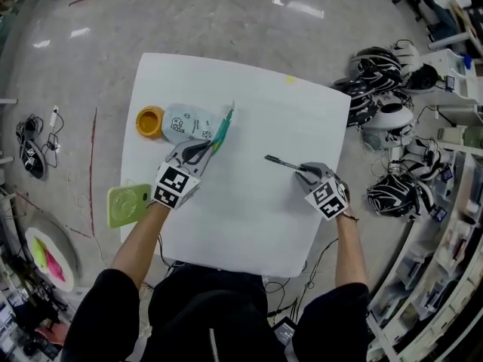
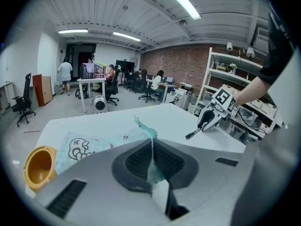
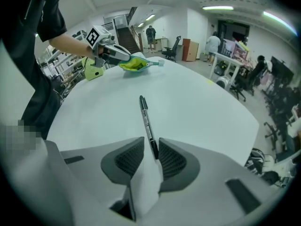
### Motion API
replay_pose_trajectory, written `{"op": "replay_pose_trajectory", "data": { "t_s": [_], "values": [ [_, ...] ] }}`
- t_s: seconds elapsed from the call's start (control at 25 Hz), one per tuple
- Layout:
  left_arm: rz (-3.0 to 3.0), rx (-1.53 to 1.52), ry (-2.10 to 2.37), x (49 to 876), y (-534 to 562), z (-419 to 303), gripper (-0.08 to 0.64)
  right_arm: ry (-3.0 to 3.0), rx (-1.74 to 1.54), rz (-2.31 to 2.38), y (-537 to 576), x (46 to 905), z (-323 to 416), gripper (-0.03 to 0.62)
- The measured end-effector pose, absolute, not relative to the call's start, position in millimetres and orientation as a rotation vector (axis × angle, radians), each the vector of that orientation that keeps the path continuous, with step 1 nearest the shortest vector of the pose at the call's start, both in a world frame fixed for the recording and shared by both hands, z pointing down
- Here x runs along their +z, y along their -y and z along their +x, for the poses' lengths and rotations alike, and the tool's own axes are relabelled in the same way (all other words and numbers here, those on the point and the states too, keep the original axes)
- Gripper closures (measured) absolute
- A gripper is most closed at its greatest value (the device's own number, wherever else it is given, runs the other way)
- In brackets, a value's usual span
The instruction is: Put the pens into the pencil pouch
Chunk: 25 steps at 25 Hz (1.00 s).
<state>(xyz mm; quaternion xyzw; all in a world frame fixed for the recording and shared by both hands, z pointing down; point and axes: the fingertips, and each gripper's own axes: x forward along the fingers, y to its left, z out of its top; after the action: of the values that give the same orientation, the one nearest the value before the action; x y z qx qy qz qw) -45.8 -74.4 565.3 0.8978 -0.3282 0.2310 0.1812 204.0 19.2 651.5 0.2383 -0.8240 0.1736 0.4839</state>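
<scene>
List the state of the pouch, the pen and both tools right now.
Pouch, flat on the table, zipper edge pinched up.
Left tool, shut on the pouch's edge.
Right tool, jaws close around the pen, gap on one side, not clamped yet.
Pen, outside the pouch, one end between those jaws.

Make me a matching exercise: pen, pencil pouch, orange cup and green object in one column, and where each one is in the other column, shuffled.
1. pen
2. pencil pouch
3. orange cup
4. green object

A. pinched in the left gripper
B. at the left edge of the table, nearest the person
C. between the jaws of the right gripper
D. right beside the pouch

Pairs: 1-C, 2-A, 3-D, 4-B
</scene>
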Motion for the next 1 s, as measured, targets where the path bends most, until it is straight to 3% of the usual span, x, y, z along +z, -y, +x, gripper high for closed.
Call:
{"op": "replay_pose_trajectory", "data": {
  "t_s": [0.2,1.0],
  "values": [
    [2.536,0.653,0.923,567,73,-47,0.53,1.991,0.388,0.661,-28,652,202,0.545],
    [2.507,0.602,0.968,553,79,-48,0.53,2.171,0.465,0.696,2,593,124,0.548]
  ]
}}
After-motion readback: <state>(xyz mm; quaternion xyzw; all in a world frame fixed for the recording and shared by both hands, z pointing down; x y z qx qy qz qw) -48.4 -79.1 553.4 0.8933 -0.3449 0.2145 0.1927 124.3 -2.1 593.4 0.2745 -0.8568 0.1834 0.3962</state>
